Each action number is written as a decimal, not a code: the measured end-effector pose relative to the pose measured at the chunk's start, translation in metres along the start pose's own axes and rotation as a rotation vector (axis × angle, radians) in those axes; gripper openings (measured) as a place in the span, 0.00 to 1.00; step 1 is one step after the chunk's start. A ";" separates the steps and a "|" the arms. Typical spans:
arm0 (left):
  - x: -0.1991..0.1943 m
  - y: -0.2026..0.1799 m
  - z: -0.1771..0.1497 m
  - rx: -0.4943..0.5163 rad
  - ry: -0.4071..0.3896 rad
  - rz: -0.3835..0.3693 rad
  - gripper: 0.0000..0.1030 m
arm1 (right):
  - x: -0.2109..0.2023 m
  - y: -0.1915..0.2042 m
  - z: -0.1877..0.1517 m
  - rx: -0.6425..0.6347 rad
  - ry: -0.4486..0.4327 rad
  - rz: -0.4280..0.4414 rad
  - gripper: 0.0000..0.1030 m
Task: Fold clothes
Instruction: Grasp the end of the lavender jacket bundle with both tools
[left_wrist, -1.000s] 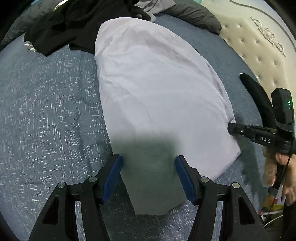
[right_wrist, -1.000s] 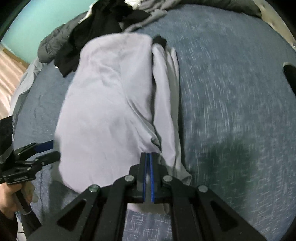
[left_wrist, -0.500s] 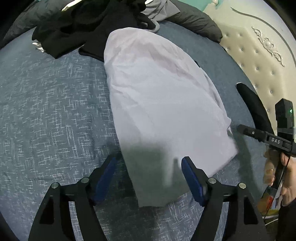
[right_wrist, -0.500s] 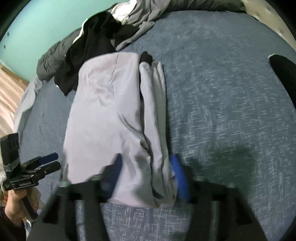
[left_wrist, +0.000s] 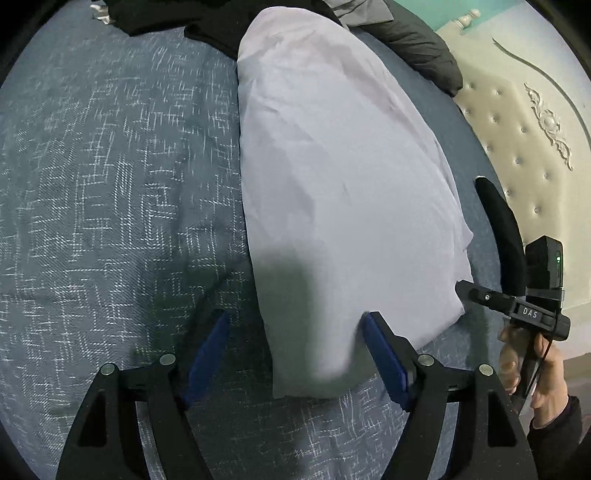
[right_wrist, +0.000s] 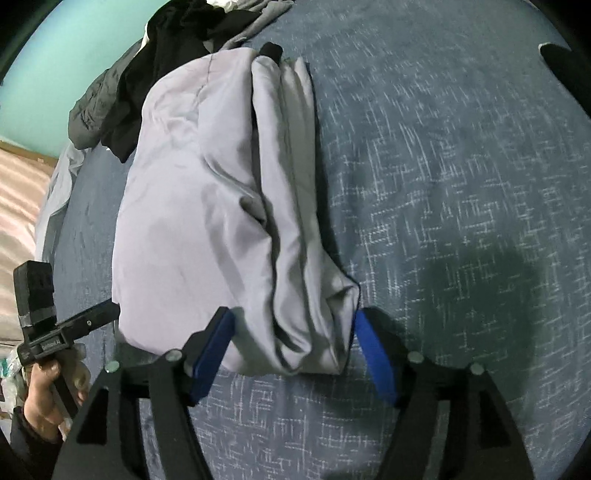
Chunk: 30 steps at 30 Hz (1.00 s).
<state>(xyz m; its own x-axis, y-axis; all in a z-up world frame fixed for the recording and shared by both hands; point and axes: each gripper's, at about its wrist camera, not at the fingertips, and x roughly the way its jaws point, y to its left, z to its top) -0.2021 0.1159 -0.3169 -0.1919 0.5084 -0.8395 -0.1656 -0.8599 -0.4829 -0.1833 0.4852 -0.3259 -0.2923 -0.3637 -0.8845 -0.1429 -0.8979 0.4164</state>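
The folded lilac garment (right_wrist: 207, 206) is straddled by the opening right gripper (right_wrist: 293, 354) (unpinched); the left gripper (left_wrist: 295, 354) is held wide.

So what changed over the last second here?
The right gripper let go of the near corner of the lavender garment; its jaws are opening, pads clear of the cloth. The left gripper widened slightly. The garment stays folded on the blue bedspread.

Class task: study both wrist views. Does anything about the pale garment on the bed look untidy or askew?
Yes. The pale garment lies folded lengthwise, but its right-hand side is bunched into ridged creases rather than lying flat, with a dark tag poking out at the far end. Both tools are open.
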 end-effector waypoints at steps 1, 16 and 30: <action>0.001 0.000 0.000 0.002 -0.002 -0.003 0.76 | 0.001 0.001 0.000 -0.002 0.001 0.003 0.68; 0.022 -0.012 0.005 0.025 -0.020 -0.062 0.72 | 0.034 0.027 0.016 -0.063 0.002 0.010 0.66; 0.032 -0.009 0.017 0.014 -0.024 -0.101 0.70 | 0.051 0.027 0.032 -0.040 0.034 0.094 0.54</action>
<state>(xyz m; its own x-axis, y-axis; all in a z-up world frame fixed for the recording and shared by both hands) -0.2226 0.1407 -0.3348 -0.1967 0.5937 -0.7803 -0.1988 -0.8034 -0.5612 -0.2320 0.4503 -0.3532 -0.2706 -0.4540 -0.8489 -0.0781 -0.8685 0.4894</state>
